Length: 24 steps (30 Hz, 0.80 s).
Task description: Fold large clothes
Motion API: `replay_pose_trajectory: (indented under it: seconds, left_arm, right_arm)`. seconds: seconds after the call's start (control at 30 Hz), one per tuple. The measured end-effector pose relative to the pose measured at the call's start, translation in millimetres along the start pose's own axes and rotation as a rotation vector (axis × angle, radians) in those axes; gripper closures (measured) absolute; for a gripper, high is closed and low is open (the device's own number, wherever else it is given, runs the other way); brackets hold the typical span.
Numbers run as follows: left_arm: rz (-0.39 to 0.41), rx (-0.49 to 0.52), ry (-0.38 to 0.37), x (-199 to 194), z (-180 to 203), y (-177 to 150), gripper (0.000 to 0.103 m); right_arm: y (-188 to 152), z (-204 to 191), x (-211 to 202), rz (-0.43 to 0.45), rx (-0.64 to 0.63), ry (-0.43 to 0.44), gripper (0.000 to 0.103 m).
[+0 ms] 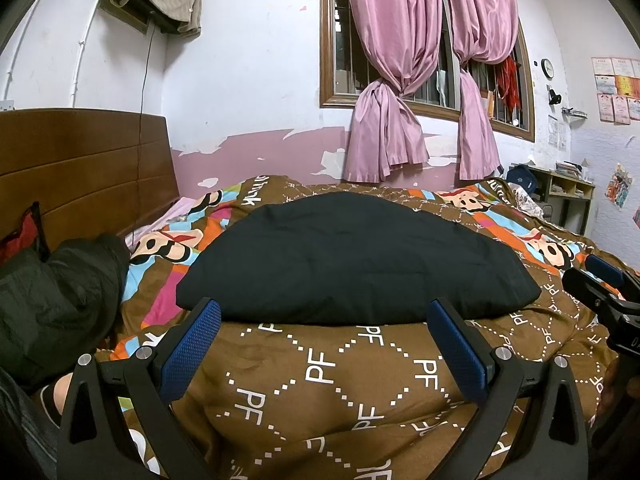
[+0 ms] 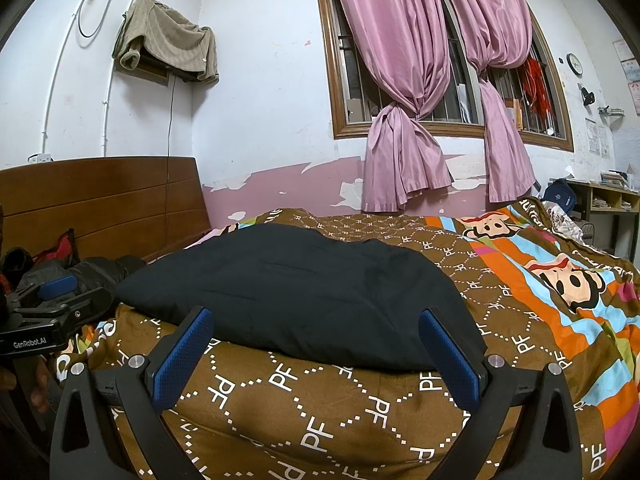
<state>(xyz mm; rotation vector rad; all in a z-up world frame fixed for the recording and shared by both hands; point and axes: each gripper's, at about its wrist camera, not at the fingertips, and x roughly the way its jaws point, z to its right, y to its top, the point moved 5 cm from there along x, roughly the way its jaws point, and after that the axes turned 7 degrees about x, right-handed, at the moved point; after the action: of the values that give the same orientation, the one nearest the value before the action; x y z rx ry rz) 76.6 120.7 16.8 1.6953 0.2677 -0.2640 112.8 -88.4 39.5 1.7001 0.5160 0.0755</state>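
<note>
Bedroom walls, white over peeling pink, rise behind a bed spread with a brown patterned quilt (image 1: 320,380) in the left wrist view. On it lies the black garment (image 1: 352,260), already folded into a compact, puffy bundle with a straight near edge. The left gripper (image 1: 324,320) hovers just short of that edge, its blue fingers (image 1: 192,344) wide apart and holding nothing. A dark green jacket (image 1: 52,300) lies heaped at the left, near the wooden headboard (image 1: 80,160); the right gripper (image 1: 600,276) shows at the right edge.

From the right wrist view, pink curtains (image 2: 404,100) hang at the window beyond the same quilt (image 2: 320,420). The right gripper (image 2: 316,326) also stands spread and empty before the black garment (image 2: 300,292), and the left gripper (image 2: 56,292) sits at the far left.

Judging by its tidy shape, this piece looks essentially folded; the heaped jacket probably remains.
</note>
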Motion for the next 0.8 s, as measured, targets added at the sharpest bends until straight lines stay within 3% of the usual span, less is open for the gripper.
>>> replay_pose_trajectory:
  seconds: [0.8]
  left_arm:
    - [-0.005, 0.001, -0.003, 0.5, 0.5, 0.3, 0.002]
  right_arm:
    - [1.8, -1.9, -0.3, -0.002, 0.001, -0.002, 0.000]
